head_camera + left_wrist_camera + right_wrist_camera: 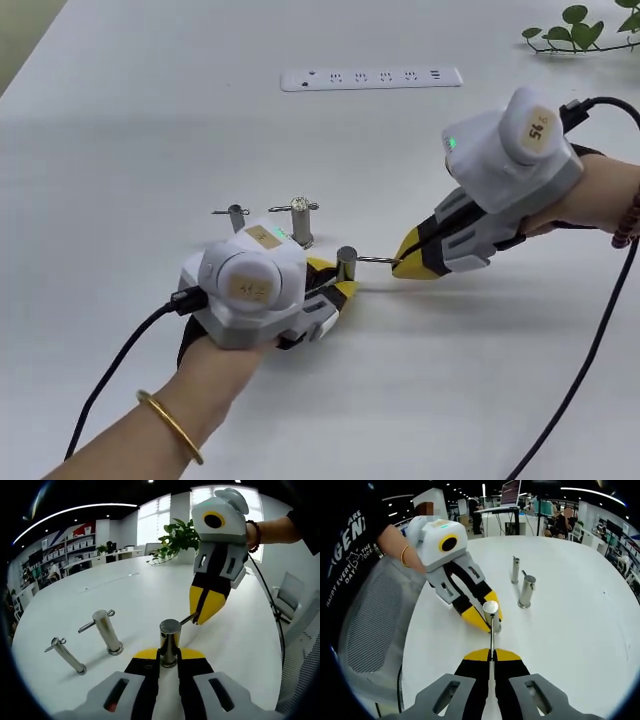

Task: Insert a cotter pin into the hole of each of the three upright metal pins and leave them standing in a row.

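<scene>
While the left claw (170, 656) clamps the short shiny steel pin (170, 632) low on its body, probably so it can't tip or spin on the white tabletop (150, 150), the right claw (492, 656) is pinched shut on a thin wire cotter pin (377, 260). It's held level and aimed at the pin's side near the top. The wire's tip touches the pin, but I can't tell if it's in the hole yet. Just behind, the middle steel pin (301, 222) and the end steel pin (237, 216) stand upright with cotters through them, so I'd guess this is the last one.

The right gripper (491, 653) pinches a cotter pin (491, 636) whose tip meets the pin (491, 610) clamped by the left gripper (479, 617), with two pins (515, 570) (526, 591) upright beyond.
</scene>
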Demonstrator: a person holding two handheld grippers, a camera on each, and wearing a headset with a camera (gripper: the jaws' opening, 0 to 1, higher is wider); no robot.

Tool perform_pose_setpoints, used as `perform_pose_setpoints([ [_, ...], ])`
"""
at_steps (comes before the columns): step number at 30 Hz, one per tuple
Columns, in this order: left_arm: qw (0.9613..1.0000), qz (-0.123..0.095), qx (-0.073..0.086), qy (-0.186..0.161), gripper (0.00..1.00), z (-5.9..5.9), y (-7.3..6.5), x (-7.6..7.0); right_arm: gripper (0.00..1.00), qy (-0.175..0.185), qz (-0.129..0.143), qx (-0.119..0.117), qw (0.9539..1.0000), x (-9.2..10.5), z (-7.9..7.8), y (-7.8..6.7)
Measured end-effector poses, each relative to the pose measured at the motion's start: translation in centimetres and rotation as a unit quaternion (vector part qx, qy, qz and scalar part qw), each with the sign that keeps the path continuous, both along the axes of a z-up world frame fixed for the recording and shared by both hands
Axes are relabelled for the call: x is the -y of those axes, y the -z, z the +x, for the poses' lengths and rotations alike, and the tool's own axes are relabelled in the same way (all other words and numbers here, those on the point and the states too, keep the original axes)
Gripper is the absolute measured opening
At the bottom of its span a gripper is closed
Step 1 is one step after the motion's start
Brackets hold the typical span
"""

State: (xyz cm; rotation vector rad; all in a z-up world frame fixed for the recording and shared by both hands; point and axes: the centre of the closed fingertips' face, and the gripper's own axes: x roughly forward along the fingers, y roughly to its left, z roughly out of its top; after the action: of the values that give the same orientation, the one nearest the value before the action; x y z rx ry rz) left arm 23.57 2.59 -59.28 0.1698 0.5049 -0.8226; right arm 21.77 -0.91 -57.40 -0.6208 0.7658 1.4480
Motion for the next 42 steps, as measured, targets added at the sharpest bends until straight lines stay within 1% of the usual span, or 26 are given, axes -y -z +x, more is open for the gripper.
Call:
perform_pose_setpoints([
  [10,1.0000,-0.002,-0.004,0.004,0.10,0.07,0.03,0.07,0.00,0.003,0.006,0.003,1.0000,-0.05,0.30,-0.18],
  [24,0.9999,-0.002,-0.005,0.011,0.10,-0.05,0.02,0.05,0.00,-0.005,0.017,0.005,0.9998,-0.41,0.17,-0.37],
  [26,0.9999,-0.002,-0.006,0.012,0.10,-0.03,0.00,0.05,0.00,-0.008,0.017,0.008,0.9998,-0.35,0.30,-0.33],
  [31,0.9999,-0.002,-0.006,0.012,0.10,-0.01,0.00,0.04,0.00,-0.011,0.017,0.008,0.9998,-0.29,0.31,-0.31],
  [42,0.9999,0.000,-0.005,0.015,0.10,0.01,0.03,0.13,0.00,-0.028,0.016,0.018,0.9993,-0.31,0.22,-0.64],
])
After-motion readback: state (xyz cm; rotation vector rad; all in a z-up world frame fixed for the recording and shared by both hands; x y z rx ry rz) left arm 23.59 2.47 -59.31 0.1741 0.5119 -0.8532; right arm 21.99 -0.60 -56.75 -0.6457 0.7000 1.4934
